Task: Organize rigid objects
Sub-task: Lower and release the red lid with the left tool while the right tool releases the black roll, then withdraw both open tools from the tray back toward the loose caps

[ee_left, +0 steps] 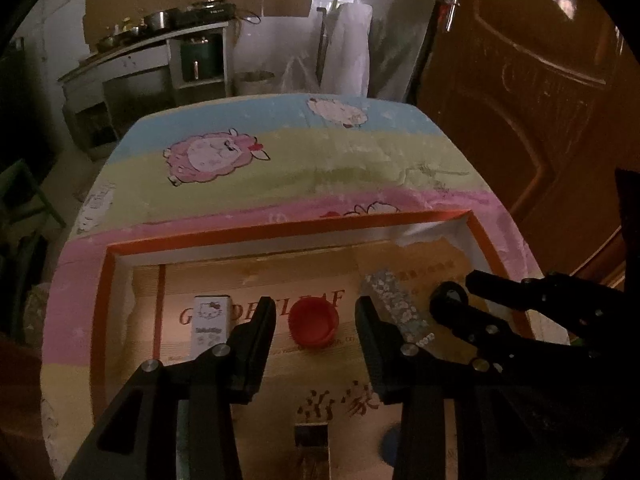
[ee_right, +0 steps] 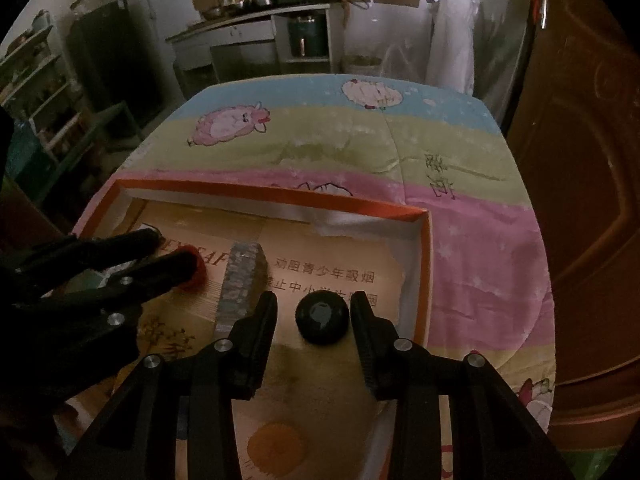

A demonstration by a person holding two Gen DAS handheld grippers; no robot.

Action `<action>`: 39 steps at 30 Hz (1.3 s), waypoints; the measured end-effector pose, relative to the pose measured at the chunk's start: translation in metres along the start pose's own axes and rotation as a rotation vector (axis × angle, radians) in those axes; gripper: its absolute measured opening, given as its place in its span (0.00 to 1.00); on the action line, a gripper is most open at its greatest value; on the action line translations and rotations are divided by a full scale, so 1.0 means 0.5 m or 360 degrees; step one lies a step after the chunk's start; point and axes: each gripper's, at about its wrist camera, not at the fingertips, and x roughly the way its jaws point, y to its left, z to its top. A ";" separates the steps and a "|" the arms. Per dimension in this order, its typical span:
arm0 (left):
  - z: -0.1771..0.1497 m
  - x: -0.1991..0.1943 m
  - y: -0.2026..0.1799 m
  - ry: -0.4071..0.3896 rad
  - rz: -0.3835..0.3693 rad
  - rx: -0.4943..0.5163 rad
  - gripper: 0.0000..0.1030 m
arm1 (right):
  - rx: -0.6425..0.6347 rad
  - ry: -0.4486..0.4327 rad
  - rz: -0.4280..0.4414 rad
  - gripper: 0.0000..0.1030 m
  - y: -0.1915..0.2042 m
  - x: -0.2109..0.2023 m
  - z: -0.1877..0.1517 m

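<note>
While both grippers hang over the orange-rimmed box [ee_left: 280,231], the left gripper [ee_left: 315,322] stands released, its jaws either side of the red cap [ee_left: 314,322] without pressing it, near the box's middle. Toward the box's right edge, the right gripper [ee_right: 313,320] is likewise unclenched, straddling the black cap [ee_right: 322,319]. Between the caps lies a patterned flat piece [ee_right: 240,284]; a Hello Kitty box [ee_left: 211,322] sits leftward.
</note>
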 end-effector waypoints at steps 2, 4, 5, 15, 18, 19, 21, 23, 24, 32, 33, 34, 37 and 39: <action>-0.001 -0.011 0.001 -0.0008 0.0004 0.0000 0.40 | -0.0004 -0.0012 -0.0004 0.39 0.004 -0.009 0.000; -0.002 -0.022 0.002 -0.0025 0.0007 -0.0005 0.40 | -0.0004 -0.0025 -0.0009 0.49 0.007 -0.019 0.000; -0.003 -0.030 0.002 -0.0035 0.0006 -0.0008 0.40 | 0.0001 -0.0033 -0.0013 0.50 0.007 -0.025 -0.001; -0.017 -0.097 -0.001 -0.0111 -0.0004 -0.0021 0.40 | 0.0030 -0.0068 0.0007 0.51 0.021 -0.085 -0.021; -0.026 -0.115 0.001 -0.0122 -0.0002 -0.0018 0.40 | 0.0027 -0.0082 0.0011 0.55 0.030 -0.106 -0.030; -0.030 -0.123 0.003 -0.0128 -0.0001 -0.0021 0.40 | 0.0025 -0.0088 0.0011 0.55 0.032 -0.114 -0.034; -0.039 -0.136 0.008 -0.0137 -0.0002 -0.0035 0.40 | 0.0028 -0.0100 0.0016 0.55 0.035 -0.130 -0.042; -0.050 -0.152 0.015 -0.0147 0.0001 -0.0050 0.40 | 0.0033 -0.0107 0.0022 0.55 0.039 -0.142 -0.049; -0.053 -0.157 0.017 -0.0149 0.0003 -0.0054 0.40 | 0.0035 -0.0109 0.0024 0.56 0.041 -0.148 -0.052; -0.094 -0.210 0.031 -0.0171 -0.0006 -0.0082 0.40 | 0.0029 -0.0111 0.0043 0.57 0.074 -0.188 -0.085; -0.101 -0.217 0.033 -0.0172 -0.0008 -0.0087 0.40 | 0.0028 -0.0110 0.0046 0.57 0.079 -0.191 -0.092; -0.106 -0.220 0.034 -0.0173 -0.0010 -0.0090 0.40 | 0.0028 -0.0109 0.0049 0.58 0.084 -0.196 -0.098; -0.126 -0.237 0.040 -0.0178 -0.0026 -0.0111 0.40 | 0.0027 -0.0106 0.0054 0.58 0.094 -0.209 -0.117; -0.140 -0.247 0.043 -0.0179 -0.0035 -0.0125 0.40 | 0.0026 -0.0103 0.0051 0.58 0.101 -0.217 -0.129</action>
